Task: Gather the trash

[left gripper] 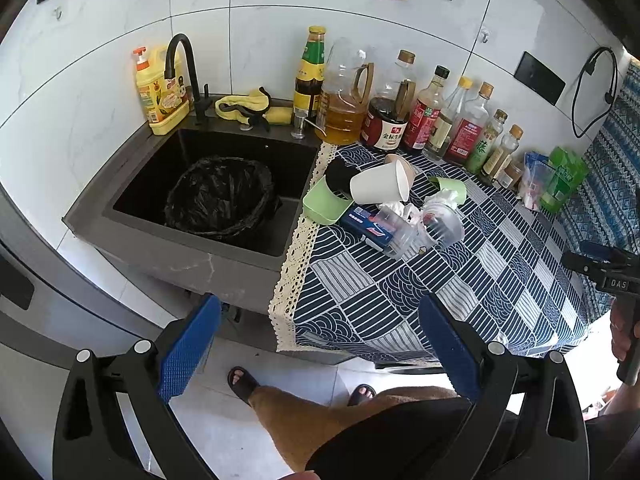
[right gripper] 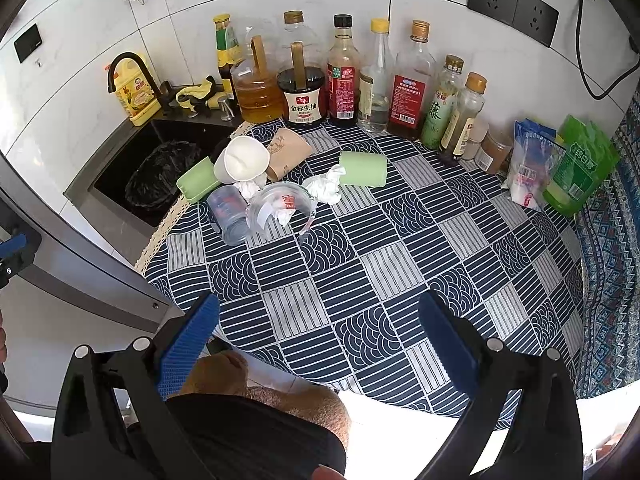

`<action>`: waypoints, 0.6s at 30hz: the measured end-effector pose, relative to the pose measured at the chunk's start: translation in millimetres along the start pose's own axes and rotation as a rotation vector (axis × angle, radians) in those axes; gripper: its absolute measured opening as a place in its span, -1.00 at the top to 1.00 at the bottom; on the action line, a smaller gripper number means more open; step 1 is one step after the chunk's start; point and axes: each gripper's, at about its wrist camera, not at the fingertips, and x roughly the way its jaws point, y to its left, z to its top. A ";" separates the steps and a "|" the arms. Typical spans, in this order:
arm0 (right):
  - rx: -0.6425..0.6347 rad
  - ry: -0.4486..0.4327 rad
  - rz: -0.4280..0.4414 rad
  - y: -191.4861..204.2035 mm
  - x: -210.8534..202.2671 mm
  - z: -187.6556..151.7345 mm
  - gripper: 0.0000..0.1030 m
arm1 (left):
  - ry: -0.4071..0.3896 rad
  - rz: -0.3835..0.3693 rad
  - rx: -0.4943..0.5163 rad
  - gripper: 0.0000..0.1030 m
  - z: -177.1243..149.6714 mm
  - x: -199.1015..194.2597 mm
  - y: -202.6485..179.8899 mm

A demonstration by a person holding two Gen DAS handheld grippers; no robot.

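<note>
We see the left claw spread wide and gripping nothing, held off the front edge of the desk; the right claw is equally wide and empty, hanging above the patterned cloth; the trash sits in a heap at the desk's sink-side corner: a white paper cup on its side, a brown paper cup touching it, crumpled tissues, two clear plastic cups and a green cup lying flat; a black-lined bin stands in the sink beside them.
</note>
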 end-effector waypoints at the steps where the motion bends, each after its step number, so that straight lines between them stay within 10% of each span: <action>1: 0.000 0.000 -0.001 1.1 1.2 0.1 -0.91 | 0.001 -0.001 0.002 -0.87 0.3 0.3 0.7; 18: 0.034 0.030 -0.022 12.7 1.1 -1.6 -0.91 | 0.027 -0.019 0.019 -0.87 3.0 1.2 6.9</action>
